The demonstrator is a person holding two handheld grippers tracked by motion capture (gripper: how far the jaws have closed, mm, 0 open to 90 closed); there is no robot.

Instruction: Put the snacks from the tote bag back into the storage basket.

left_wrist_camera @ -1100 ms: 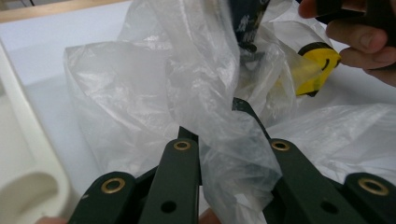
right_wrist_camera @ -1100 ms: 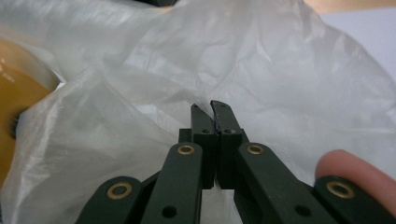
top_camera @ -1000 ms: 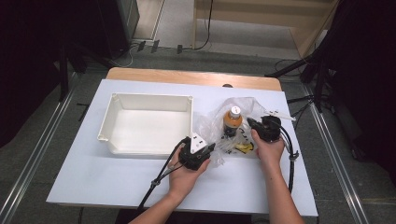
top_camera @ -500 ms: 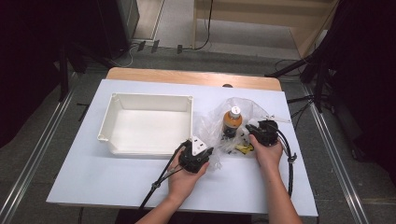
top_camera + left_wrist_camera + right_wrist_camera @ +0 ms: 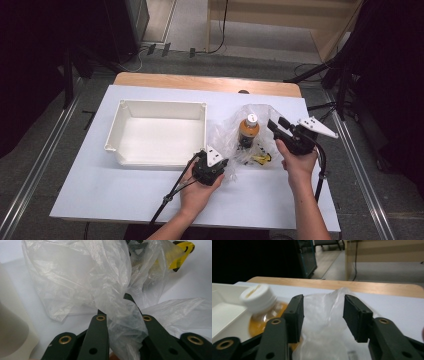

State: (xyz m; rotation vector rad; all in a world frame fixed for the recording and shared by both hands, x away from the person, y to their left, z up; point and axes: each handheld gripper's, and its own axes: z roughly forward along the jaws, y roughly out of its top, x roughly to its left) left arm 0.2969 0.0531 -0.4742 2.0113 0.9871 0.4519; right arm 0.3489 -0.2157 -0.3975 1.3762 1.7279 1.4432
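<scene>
The left gripper [image 5: 117, 312] had its two black jaws pinched on a fold of the clear plastic bag [image 5: 82, 277], the film bunched between them and spilling over the near side. A yellow-and-black item [image 5: 181, 252] showed through the bag at far right. A white tray wall [image 5: 12, 332] stood at left.

Both forearms come in from the near edge, each hand wrapped around the body of its tool. The left hand-held gripper [image 5: 218, 163] sits low by the tabletop, angled forward and to the right, its jaws drawn close together and pinching thin film between them. The right hand-held gripper [image 5: 274, 125] is held higher, pointing forward and to the left, its jaws standing apart with a clear gap between the pads.
</scene>
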